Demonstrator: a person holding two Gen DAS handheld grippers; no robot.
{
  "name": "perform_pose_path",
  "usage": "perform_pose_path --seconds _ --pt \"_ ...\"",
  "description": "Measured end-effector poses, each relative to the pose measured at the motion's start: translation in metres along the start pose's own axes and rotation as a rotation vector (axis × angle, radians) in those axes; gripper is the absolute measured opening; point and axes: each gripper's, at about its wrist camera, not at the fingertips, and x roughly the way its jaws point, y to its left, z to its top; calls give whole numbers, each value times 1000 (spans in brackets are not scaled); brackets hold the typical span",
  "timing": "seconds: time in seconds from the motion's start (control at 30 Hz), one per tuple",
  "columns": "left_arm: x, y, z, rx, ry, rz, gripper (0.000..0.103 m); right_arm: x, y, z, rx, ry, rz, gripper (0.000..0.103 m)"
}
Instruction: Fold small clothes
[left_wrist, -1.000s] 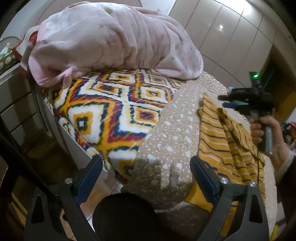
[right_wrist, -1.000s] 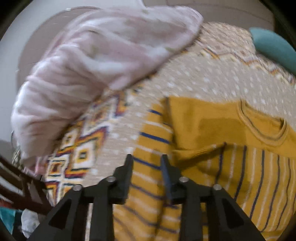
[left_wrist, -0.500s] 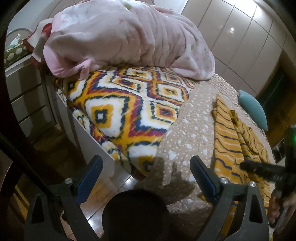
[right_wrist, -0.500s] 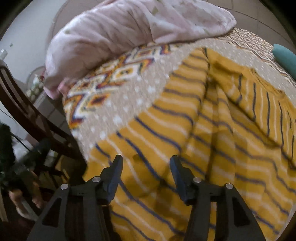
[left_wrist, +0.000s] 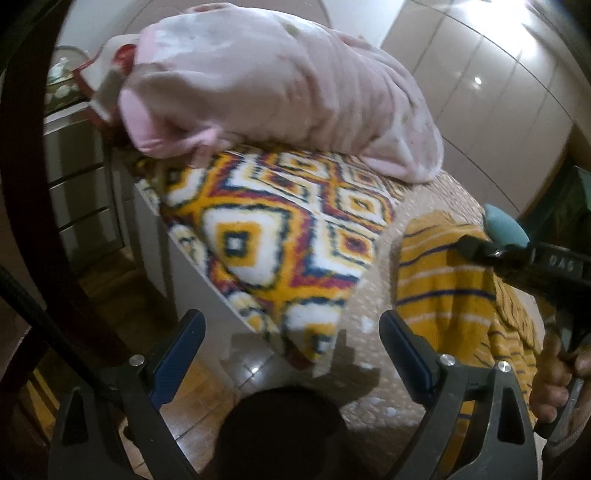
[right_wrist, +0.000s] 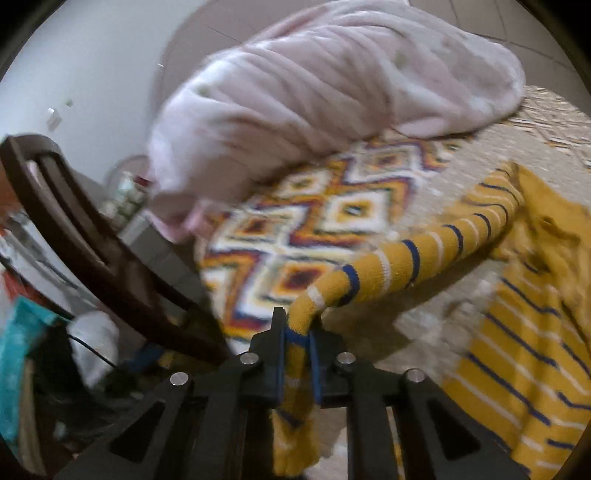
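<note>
1. Left wrist view – writing: raised letters are showing on the black body of the right gripper (left_wrist: 466, 246), reading roughly "DAG", too blurred to be sure of.
2. Left wrist view – hand pose: the person's right hand (left_wrist: 561, 373) is wrapping its fingers round that gripper's handle at the right edge, and the gripper is reaching leftward over the yellow striped sweater (left_wrist: 443, 291).
3. Left wrist view – tongs: the left gripper (left_wrist: 291, 350) is standing wide, its blue-padded fingers (left_wrist: 177, 354) spread with nothing between them, hanging over the near corner of the bed.
4. Left wrist view – setting: the sweater is lying on the beige dotted bedspread (left_wrist: 365, 306), beside the diamond-patterned blanket (left_wrist: 280, 229); a pink quilt (left_wrist: 280, 88) is heaped behind, and a teal cushion (left_wrist: 504, 230) is sitting past the sweater.
5. Right wrist view – writing: none is readable here.
6. Right wrist view – tongs: the right gripper (right_wrist: 297, 345) is closing narrow on the sweater's sleeve cuff, yellow cloth pinched between its blue pads and hanging below them.
7. Right wrist view – task thing: the sleeve (right_wrist: 410, 258) is stretching in an arc from the jaws to the sweater's body (right_wrist: 524, 339), which is lying on the bedspread (right_wrist: 424, 325) at right – a dark wooden chair (right_wrist: 85, 236) is standing left of the bed.
</note>
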Motion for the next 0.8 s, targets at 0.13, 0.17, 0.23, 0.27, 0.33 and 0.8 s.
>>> perform_pose_path --seconds 0.13,0.17,0.23,0.27,0.33,0.8 --pt "-2 26 2 -49 -9 31 94 14 -1 -9 32 60 -98 55" --pt "-2 32 1 -59 -7 41 94 15 -1 -14 8 76 -152 55" --pt "0 42 -2 -72 -1 59 94 12 2 -22 -51 86 -225 55" --pt "2 47 -3 -81 4 67 94 9 5 -25 -97 84 -258 55" --pt "3 53 -6 -94 14 72 94 3 20 -33 -198 80 -273 55" --pt "10 56 -13 -113 27 73 94 63 48 -43 -341 186 -287 15"
